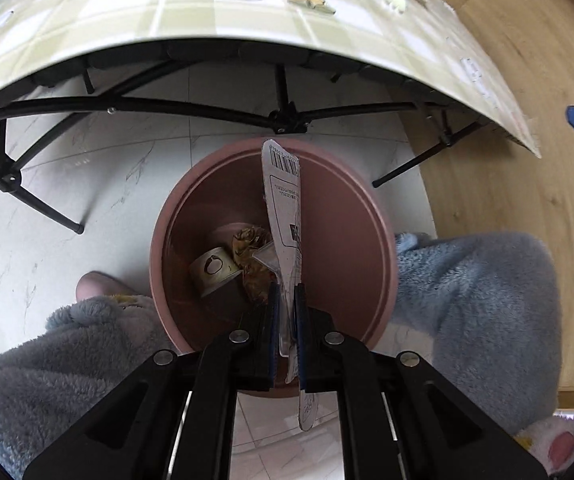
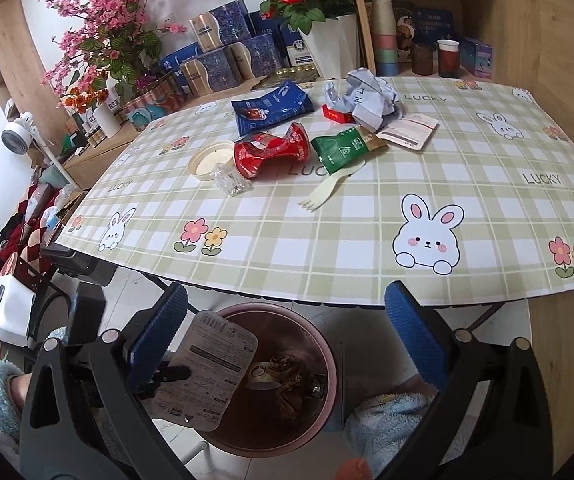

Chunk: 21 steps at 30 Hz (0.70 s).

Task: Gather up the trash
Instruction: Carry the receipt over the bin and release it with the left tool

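My left gripper (image 1: 286, 292) is shut on a flat white package (image 1: 285, 204) with a barcode and holds it edge-on over the pink trash bin (image 1: 351, 240). The bin holds a cup and crumpled wrappers. In the right wrist view the same package (image 2: 211, 372) hangs over the bin (image 2: 319, 344) below the table edge. My right gripper (image 2: 287, 320) is open and empty above the bin. On the table lie a crushed red can (image 2: 271, 152), a green packet (image 2: 343, 148), a blue bag (image 2: 271, 106), crumpled paper (image 2: 367, 96), a white pouch (image 2: 407, 130), a plastic fork (image 2: 327, 192) and a lid (image 2: 211, 160).
The checked tablecloth table (image 2: 367, 240) stands over the bin on black folding legs (image 1: 283, 116). Boxes, flower pots and cups line the shelf (image 2: 247, 52) behind it. Fleece-covered knees (image 1: 475, 308) flank the bin. A fan (image 2: 19, 132) stands at left.
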Each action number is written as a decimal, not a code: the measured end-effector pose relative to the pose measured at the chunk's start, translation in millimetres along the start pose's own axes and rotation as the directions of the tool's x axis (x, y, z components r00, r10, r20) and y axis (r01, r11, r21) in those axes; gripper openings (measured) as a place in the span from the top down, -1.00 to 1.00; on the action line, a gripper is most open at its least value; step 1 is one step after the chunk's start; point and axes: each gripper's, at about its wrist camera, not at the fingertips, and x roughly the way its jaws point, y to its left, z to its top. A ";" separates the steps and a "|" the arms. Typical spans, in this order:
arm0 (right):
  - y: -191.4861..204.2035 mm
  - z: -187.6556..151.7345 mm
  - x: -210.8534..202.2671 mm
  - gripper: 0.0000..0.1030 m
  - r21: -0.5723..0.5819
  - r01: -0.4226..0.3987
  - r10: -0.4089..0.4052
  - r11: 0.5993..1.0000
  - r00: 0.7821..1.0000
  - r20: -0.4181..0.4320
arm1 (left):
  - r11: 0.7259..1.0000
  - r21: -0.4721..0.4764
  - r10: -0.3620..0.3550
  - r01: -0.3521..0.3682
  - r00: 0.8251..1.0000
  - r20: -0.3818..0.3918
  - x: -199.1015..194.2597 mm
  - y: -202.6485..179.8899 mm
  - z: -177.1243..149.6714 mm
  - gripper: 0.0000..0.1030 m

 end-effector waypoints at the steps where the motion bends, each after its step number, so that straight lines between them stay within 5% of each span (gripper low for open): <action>1: -0.8 -0.5 0.1 -0.89 0.003 0.002 -0.002 1.000 1.000 0.000 | 1.000 -0.003 0.002 -0.002 1.000 0.006 1.9 -0.4 2.1 0.84; 3: -2.6 -0.8 0.4 -0.89 0.007 0.004 -0.004 1.000 1.000 -0.001 | 1.000 -0.010 -0.004 0.004 1.000 0.024 2.6 1.8 3.5 0.63; 5: -4.2 -1.0 -0.1 -0.89 0.012 0.008 -0.008 1.000 1.000 0.001 | 1.000 -0.019 -0.012 0.013 0.998 0.064 -4.0 2.5 5.3 0.12; 12: -10.6 0.8 3.8 -0.89 0.007 0.030 -0.030 1.000 1.000 -0.006 | 0.999 0.030 0.005 -0.014 0.965 0.260 -55.4 -6.9 8.4 -0.50; 14: -13.0 3.4 5.7 -0.89 0.010 0.027 -0.027 1.000 1.000 -0.007 | 0.996 0.052 0.047 -0.068 0.942 0.332 -73.1 -11.6 9.9 -0.70; 21: -16.6 11.7 20.6 -0.89 -0.001 0.022 -0.022 1.000 0.999 -0.039 | 0.972 0.098 0.128 -0.213 0.832 0.540 -124.2 -22.4 32.7 -0.79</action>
